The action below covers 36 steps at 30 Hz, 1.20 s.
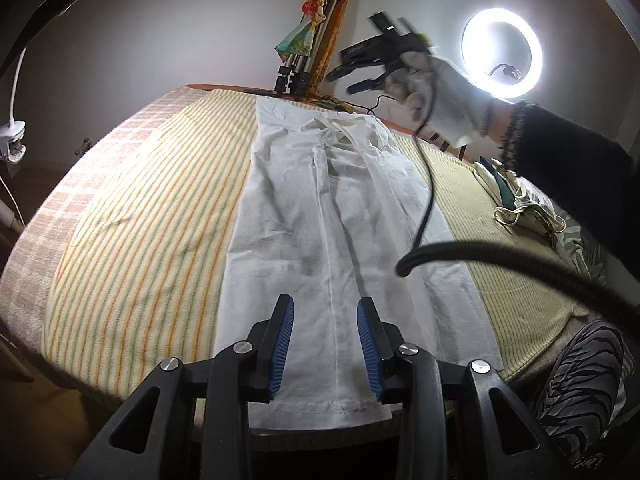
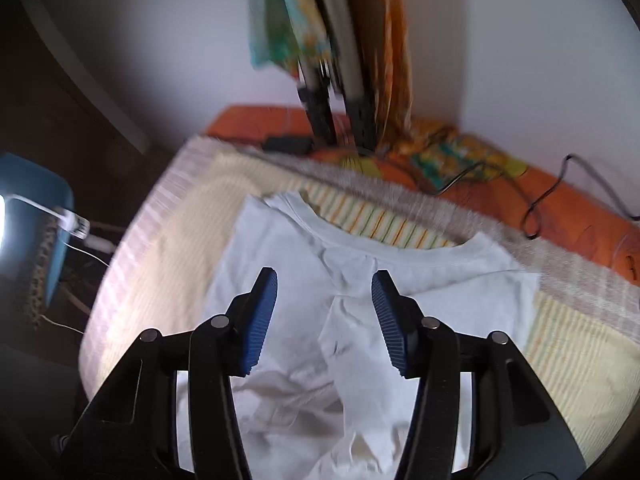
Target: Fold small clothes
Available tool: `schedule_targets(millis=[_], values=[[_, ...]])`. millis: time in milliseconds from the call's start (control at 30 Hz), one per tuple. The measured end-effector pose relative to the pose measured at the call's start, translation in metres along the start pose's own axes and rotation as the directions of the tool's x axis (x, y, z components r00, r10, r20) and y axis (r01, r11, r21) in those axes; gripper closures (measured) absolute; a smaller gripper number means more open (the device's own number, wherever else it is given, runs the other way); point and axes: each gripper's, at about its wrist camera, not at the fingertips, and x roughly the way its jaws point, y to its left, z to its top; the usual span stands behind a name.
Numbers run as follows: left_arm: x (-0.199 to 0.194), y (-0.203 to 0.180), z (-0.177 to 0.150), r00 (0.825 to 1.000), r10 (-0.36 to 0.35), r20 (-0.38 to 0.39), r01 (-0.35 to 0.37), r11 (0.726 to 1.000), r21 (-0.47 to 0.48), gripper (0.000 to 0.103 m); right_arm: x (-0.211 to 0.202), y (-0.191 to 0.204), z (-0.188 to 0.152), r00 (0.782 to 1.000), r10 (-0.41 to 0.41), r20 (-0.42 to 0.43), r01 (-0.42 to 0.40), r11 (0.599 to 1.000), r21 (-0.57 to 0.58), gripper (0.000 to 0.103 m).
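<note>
**Over the striped bed cover: both grippers spread, shirt lying lengthwise**

Between the blue pads of the left gripper [image 1: 325,312], which stand apart and hold nothing, lies the hem end of a white T-shirt [image 1: 320,216]. The right gripper [image 2: 324,282] is likewise spread and empty, hovering above the shirt's collar end [image 2: 400,254]; in the left wrist view it hangs blurred in a gloved right hand [image 1: 432,96] above the far end of the garment.

A black cable [image 1: 428,184] droops from that hand across the shirt's right side, and a thicker loop of it [image 1: 500,252] crosses just above the cloth nearer the left gripper.

The shirt lies flat on a yellow-striped blanket [image 1: 140,220], its sides folded inward into a narrow strip. Its long axis runs from hem, nearest the left gripper, straight away to the neckline by the wall.

Beyond the collar stand tripod legs [image 2: 340,120] draped with an orange patterned cloth [image 2: 384,40]. A lit ring light [image 1: 502,54] glows on the right, and a heap of other clothes [image 1: 528,204] sits at the blanket's right edge.
</note>
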Motion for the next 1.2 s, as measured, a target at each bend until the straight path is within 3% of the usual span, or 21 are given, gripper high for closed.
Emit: schedule_targets(millis=[167,300,433,633,833,933,1067,1200], values=[[-0.014,0.003,0.003,1.0,0.027,0.012,-0.028,0.999,0.041,0.07,-0.094,-0.002,-0.028,0.991,0.046,0.123,-0.051,0.998,0.045,0.051],[-0.022,0.012,0.011,0.999,0.054,0.002,-0.054,0.995,0.086,0.07,-0.154,-0.004,-0.087,0.989,0.044,0.143,-0.056,0.995,0.079,0.051],[-0.024,0.024,0.018,0.998,0.053,-0.027,-0.05,0.994,0.095,0.068,-0.183,-0.005,-0.162,0.992,0.029,0.125,-0.044,0.992,0.12,0.051],[-0.013,0.046,0.01,0.993,0.015,-0.118,-0.012,1.0,0.029,0.063,-0.176,-0.004,-0.275,0.998,0.056,0.022,-0.06,0.976,0.208,0.051],[0.002,0.058,-0.006,0.978,-0.034,-0.205,0.022,0.998,-0.062,0.063,-0.139,-0.001,-0.346,0.985,0.131,-0.11,-0.099,0.961,0.257,0.051],[0.004,0.058,-0.011,0.974,-0.045,-0.223,0.029,0.997,-0.077,0.063,-0.124,0.004,-0.364,0.972,0.177,-0.156,-0.13,0.953,0.273,0.051],[0.007,0.062,-0.013,0.969,-0.069,-0.236,0.041,0.992,-0.121,0.065,-0.121,0.016,-0.373,0.967,0.201,-0.156,-0.161,0.957,0.241,0.051],[0.01,0.062,-0.017,0.962,-0.094,-0.255,0.063,0.99,-0.129,0.075,-0.119,0.024,-0.378,0.957,0.24,-0.164,-0.202,0.954,0.219,0.054]])
